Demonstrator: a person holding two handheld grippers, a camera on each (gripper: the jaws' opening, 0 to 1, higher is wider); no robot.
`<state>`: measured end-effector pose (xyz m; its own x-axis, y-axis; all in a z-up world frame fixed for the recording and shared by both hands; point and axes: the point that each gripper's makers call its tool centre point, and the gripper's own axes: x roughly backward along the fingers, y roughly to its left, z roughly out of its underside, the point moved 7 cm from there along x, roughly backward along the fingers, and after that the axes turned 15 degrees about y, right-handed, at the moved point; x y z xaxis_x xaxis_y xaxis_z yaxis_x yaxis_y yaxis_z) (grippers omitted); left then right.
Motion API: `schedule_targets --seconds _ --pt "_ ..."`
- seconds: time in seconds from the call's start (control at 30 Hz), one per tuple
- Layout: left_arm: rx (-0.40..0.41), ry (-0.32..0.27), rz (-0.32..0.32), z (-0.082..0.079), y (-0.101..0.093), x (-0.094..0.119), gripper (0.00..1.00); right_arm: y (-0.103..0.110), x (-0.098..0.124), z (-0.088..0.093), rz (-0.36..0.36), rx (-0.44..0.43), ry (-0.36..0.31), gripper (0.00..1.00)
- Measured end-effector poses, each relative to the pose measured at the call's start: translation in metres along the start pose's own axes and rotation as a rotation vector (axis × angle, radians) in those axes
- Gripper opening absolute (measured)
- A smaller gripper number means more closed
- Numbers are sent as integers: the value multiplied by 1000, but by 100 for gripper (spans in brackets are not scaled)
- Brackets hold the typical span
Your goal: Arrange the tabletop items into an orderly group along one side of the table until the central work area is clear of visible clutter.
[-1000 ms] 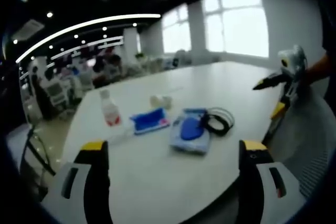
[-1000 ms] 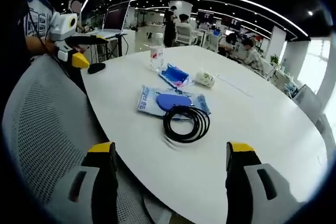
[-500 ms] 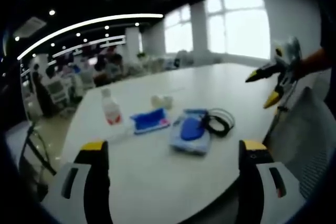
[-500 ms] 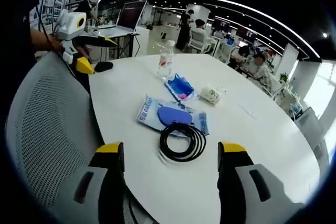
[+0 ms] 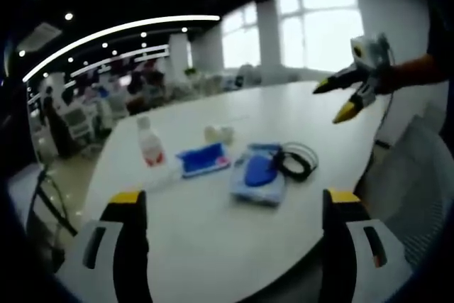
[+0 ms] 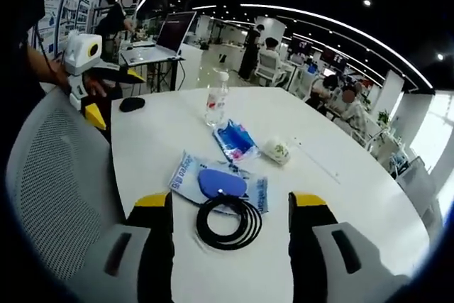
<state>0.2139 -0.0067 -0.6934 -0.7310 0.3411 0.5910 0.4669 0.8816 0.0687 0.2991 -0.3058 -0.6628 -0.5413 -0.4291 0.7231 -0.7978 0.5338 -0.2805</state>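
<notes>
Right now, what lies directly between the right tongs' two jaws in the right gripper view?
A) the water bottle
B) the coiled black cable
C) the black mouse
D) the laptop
B: the coiled black cable lies on the white table between the open jaws of the right tongs, overlapping the near edge of the blue-and-white packet.

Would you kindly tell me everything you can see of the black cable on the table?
The cable is thin, black and wound into a flat, roughly round coil of several loops. It lies on the white table, near the edge by the mesh chair. Part of the coil overlaps the blue-and-white packet beside it. The right gripper is open, its jaws framing the coil in its view without visibly touching it. The left gripper view shows it too.
</notes>
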Motion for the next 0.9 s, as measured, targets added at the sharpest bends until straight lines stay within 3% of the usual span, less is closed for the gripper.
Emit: schedule_targets --seconds 0.33,0.7,0.9 --pt "49 6 -6 0 5 0 97 -12 -17 -9 -3 3 -15 61" --pt "73 -8 -9 -1 6 1 96 -19 -36 -19 -8 7 -31 78" --pt "87 -19 -10 -2 7 2 96 -18 -44 -26 -18 52 -34 76"
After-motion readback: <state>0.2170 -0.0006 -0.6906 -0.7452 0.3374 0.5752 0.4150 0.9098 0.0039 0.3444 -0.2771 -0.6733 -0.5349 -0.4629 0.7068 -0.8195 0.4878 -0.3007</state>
